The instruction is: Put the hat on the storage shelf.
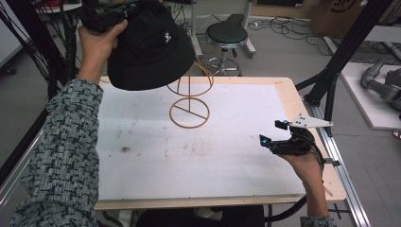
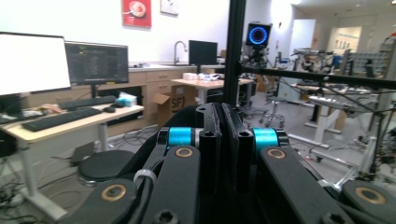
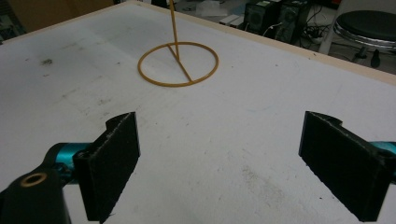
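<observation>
A black bucket hat [image 1: 146,47] hangs in the air over the table's far left, partly covering the top of a gold wire hat stand [image 1: 189,101]. My left gripper [image 1: 101,16] is up at the hat's left edge and is shut on it. In the left gripper view its jaws stand pressed together [image 2: 222,109], pointing level out into the room. The stand's ring base [image 3: 178,64] rests on the white table top. My right gripper [image 1: 273,132] sits low at the table's right side, open, its jaws [image 3: 219,140] wide apart with nothing between them, aimed at the stand.
The white mat [image 1: 198,156] covers the wooden table [image 1: 288,94]. A black stool [image 1: 227,35] stands beyond the far edge. Black frame posts [image 1: 345,52] rise at the right. A desk with monitors [image 2: 65,65] is across the room.
</observation>
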Demonstrator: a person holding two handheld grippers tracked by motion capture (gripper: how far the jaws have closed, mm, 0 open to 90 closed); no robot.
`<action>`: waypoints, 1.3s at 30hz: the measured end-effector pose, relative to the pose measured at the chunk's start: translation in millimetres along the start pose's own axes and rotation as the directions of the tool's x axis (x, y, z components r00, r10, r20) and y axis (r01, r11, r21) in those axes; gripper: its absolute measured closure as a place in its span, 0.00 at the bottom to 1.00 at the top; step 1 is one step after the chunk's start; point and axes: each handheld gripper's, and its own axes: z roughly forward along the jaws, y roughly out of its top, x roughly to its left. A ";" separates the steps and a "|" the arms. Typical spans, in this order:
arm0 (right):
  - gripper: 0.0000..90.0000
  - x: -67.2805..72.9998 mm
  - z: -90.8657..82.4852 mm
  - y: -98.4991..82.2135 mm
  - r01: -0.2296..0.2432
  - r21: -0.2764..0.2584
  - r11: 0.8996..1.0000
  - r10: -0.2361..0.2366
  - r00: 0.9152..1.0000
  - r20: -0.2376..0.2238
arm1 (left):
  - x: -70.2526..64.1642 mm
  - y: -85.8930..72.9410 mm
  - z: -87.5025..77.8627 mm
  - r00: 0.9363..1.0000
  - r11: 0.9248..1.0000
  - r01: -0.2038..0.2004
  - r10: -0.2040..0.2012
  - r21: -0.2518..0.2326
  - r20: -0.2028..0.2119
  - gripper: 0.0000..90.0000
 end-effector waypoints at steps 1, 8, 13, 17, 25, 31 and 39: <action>0.14 0.1 0.2 0.0 0.000 0.002 1.000 0.000 1.000 -0.001 | -1.5 -0.9 2.8 1.000 1.000 0.000 0.000 0.002 0.004 0.95; 0.14 0.6 -0.5 0.5 -0.003 0.001 1.000 0.003 1.000 -0.002 | -11.4 -10.4 20.4 0.999 1.000 0.011 -0.012 0.010 0.047 0.95; 0.14 0.2 -1.0 0.7 0.001 -0.005 1.000 -0.001 1.000 -0.001 | -15.6 -21.8 31.8 0.997 0.999 0.028 -0.029 0.019 0.068 0.95; 0.14 0.3 -1.6 0.8 -0.001 -0.003 1.000 0.001 1.000 -0.003 | -19.4 -29.7 38.7 0.995 0.999 0.024 -0.028 0.040 0.099 0.95; 0.14 -0.7 -2.5 0.5 -0.001 -0.004 1.000 0.001 1.000 -0.001 | -28.7 -43.0 52.2 0.990 0.998 0.017 -0.025 0.062 0.136 0.95; 0.14 -0.6 -1.7 0.5 0.000 -0.004 1.000 0.000 1.000 -0.001 | -32.4 -56.2 59.8 0.986 0.995 0.021 -0.036 0.095 0.162 0.95; 0.14 -0.2 -0.3 -0.2 -0.006 0.001 1.000 0.006 1.000 -0.006 | -42.5 -65.9 75.3 0.983 0.991 -0.004 -0.022 0.137 0.184 0.95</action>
